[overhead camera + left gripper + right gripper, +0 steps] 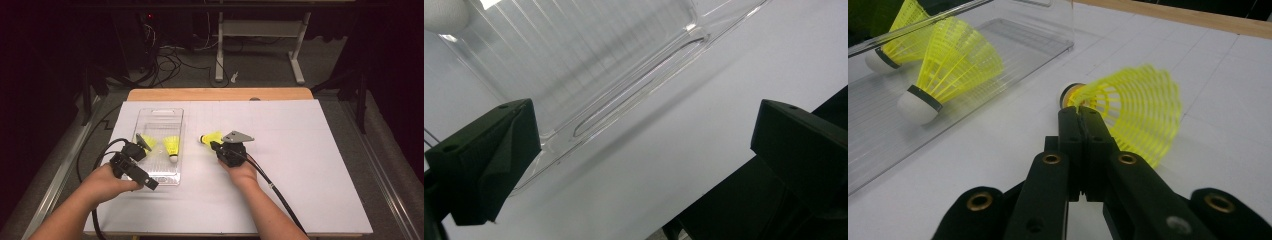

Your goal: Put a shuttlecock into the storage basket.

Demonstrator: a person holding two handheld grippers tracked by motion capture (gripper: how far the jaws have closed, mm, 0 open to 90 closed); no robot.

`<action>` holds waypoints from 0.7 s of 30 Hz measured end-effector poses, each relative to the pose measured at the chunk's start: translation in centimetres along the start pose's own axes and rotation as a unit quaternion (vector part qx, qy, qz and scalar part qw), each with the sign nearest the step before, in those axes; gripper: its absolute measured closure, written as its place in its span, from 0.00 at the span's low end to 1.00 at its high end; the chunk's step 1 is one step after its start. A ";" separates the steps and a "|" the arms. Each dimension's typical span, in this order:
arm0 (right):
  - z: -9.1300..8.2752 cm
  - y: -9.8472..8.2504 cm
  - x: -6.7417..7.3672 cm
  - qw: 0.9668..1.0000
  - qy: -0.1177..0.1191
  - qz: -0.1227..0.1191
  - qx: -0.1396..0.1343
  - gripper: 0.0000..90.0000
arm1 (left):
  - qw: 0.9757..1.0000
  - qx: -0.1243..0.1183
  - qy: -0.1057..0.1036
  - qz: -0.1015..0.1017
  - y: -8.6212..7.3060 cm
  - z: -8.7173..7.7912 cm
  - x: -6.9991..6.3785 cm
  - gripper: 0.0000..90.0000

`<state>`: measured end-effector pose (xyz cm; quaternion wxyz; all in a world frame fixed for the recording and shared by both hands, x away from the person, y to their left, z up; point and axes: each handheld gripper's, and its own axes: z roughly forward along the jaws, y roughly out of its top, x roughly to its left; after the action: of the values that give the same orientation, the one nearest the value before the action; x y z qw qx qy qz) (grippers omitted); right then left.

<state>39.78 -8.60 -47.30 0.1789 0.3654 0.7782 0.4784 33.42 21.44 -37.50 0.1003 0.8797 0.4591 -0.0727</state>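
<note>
A yellow shuttlecock lies on its side on the white table cover, right of a clear plastic tray. My right gripper has its jaws together, pinching the skirt just behind the cork; this shuttlecock looks blurred. Two more yellow shuttlecocks lie inside the tray, and the right gripper view shows them as well. My left gripper stands open at the tray's near left corner, with nothing between its jaws. A white cork shows at that view's top left.
The white cover spreads wide to the right of the right hand. A wooden table edge runs along the far side. Cables trail from both grippers toward the near edge. Desk legs and floor cables lie beyond the table.
</note>
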 end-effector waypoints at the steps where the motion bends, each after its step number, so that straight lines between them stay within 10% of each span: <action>1: 0.0 0.0 0.0 1.000 0.000 0.000 -0.001 1.00 | 1.000 0.001 -0.001 0.002 0.0 0.0 0.0 0.01; 21: -3.4 0.0 0.7 0.999 0.003 -0.014 -0.039 1.00 | 1.000 0.003 0.003 0.006 0.5 0.3 -0.6 0.01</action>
<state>37.19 -10.22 -45.63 0.1978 0.3457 0.7644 0.5070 33.48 20.55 -37.63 0.0971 0.8828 0.4541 -0.0707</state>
